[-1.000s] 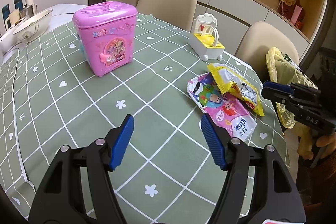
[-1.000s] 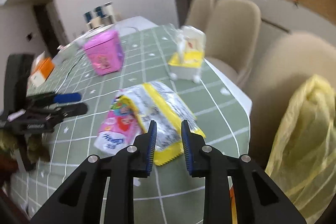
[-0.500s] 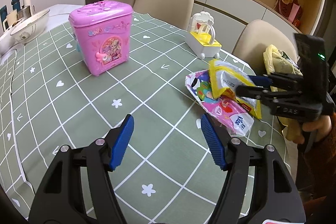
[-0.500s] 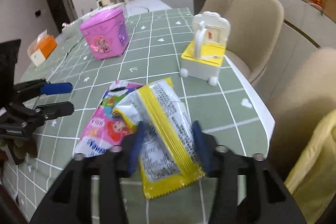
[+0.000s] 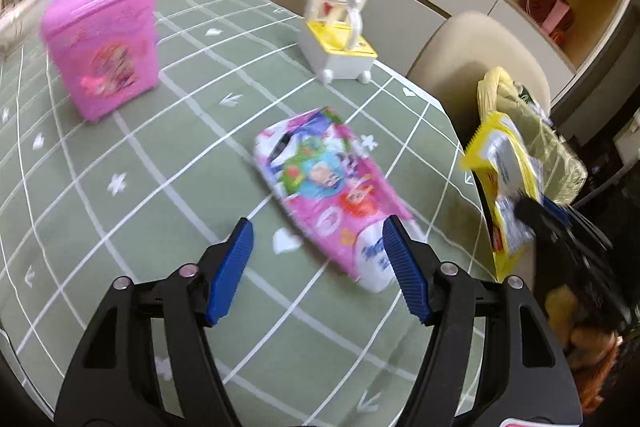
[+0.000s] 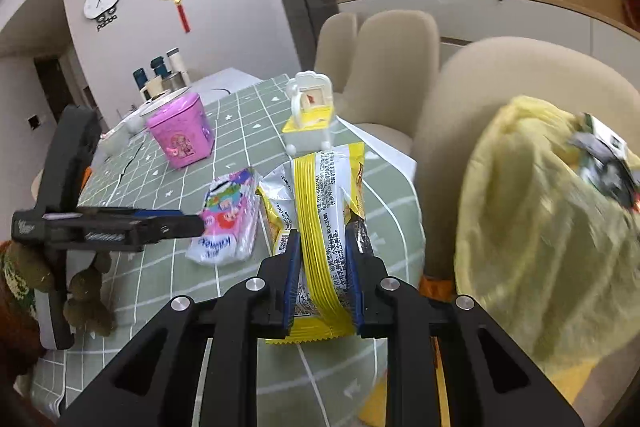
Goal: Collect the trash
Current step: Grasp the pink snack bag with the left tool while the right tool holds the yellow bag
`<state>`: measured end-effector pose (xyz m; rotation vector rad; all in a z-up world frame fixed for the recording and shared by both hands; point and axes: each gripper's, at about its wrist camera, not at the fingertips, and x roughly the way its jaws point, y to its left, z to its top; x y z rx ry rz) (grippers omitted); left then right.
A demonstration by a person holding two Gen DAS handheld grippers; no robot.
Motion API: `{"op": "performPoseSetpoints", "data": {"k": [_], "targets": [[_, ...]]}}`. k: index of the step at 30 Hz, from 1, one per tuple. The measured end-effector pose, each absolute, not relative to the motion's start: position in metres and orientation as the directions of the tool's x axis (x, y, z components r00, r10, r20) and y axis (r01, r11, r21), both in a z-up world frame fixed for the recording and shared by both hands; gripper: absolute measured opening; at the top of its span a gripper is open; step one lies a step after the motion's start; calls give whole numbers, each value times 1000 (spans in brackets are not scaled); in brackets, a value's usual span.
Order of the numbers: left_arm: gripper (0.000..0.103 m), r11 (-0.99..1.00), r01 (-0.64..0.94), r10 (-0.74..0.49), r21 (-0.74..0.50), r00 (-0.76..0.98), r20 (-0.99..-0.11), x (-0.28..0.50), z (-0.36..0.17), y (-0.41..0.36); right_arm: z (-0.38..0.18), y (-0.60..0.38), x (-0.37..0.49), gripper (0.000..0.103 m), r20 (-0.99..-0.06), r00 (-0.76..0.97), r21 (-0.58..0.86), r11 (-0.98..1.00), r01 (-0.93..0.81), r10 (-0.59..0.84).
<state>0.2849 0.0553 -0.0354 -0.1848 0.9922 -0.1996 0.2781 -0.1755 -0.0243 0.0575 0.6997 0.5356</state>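
Note:
My right gripper [image 6: 322, 239] has its jaws closing, and the blue pads press a yellow and silver snack wrapper [image 6: 324, 195] that is lifted off the table. In the left wrist view that wrapper [image 5: 500, 163] hangs past the table's right edge, in front of a yellow trash bag [image 5: 532, 131]. The bag [image 6: 540, 227] sits to the right of the held wrapper. A pink cartoon tissue pack [image 5: 324, 183] lies flat on the green checked tablecloth [image 5: 160, 155]. My left gripper [image 5: 318, 227] hovers open just short of it, nothing between its fingers.
A pink toy box [image 5: 104, 43] stands at the far left of the table. A white and yellow toy cart [image 5: 340, 35] stands near the far edge. Beige chairs [image 5: 472, 59] line the far and right sides. A person's sleeve shows at lower right.
The right gripper closed on the yellow wrapper and carried it off the table toward the yellow bag. The left gripper, still open, moved closer to the pink tissue pack.

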Motion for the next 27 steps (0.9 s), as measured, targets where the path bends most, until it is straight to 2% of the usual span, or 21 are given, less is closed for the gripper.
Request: {"op": "performPoseSetpoints", "data": {"k": [4, 5, 6, 7, 8, 9, 12, 17, 19, 20, 22, 23, 25, 27], "targets": [[62, 981, 88, -191, -172, 557, -808, 302, -38, 34, -27, -188, 268, 21, -593, 659, 230, 882, -412, 463], [54, 988, 87, -155, -128, 573, -805, 308, -39, 28, -28, -191, 270, 21, -594, 660, 234, 884, -406, 460], [40, 991, 84, -130, -100, 581, -803, 312, -40, 27, -29, -194, 268, 21, -595, 661, 238, 885, -399, 458], [32, 993, 84, -115, -81, 587, -802, 316, -41, 26, -29, -197, 266, 21, -595, 662, 241, 887, -395, 456], [17, 993, 87, -113, -77, 588, -801, 317, -40, 27, -29, -198, 264, 21, -593, 663, 241, 887, -394, 456], [10, 993, 91, -113, -73, 589, -800, 318, -41, 29, -28, -199, 261, 21, -591, 666, 240, 887, -394, 455], [3, 991, 103, -128, -83, 604, -787, 311, -39, 38, -27, -201, 256, 21, -585, 668, 244, 885, -396, 460], [2, 990, 107, -143, -96, 642, -753, 292, -25, 59, -26, -194, 255, 21, -579, 662, 250, 876, -412, 476], [2, 985, 124, -169, -116, 639, -750, 286, -20, 65, -24, -191, 253, 21, -577, 673, 225, 882, -413, 463], [6, 980, 137, -199, -145, 633, -748, 282, -17, 68, -24, -191, 252, 21, -576, 681, 210, 887, -410, 451], [39, 969, 142, -248, -204, 610, -753, 279, -17, 69, -22, -194, 248, 21, -567, 709, 177, 903, -391, 418], [60, 964, 140, -264, -226, 602, -754, 279, -19, 67, -20, -198, 247, 21, -560, 721, 174, 909, -379, 408], [63, 958, 143, -285, -249, 580, -763, 283, -23, 58, -17, -206, 245, 21, -546, 738, 178, 916, -359, 396], [64, 968, 137, -252, -212, 557, -792, 291, -30, 42, -14, -216, 243, 21, -535, 754, 182, 923, -338, 381]]}}
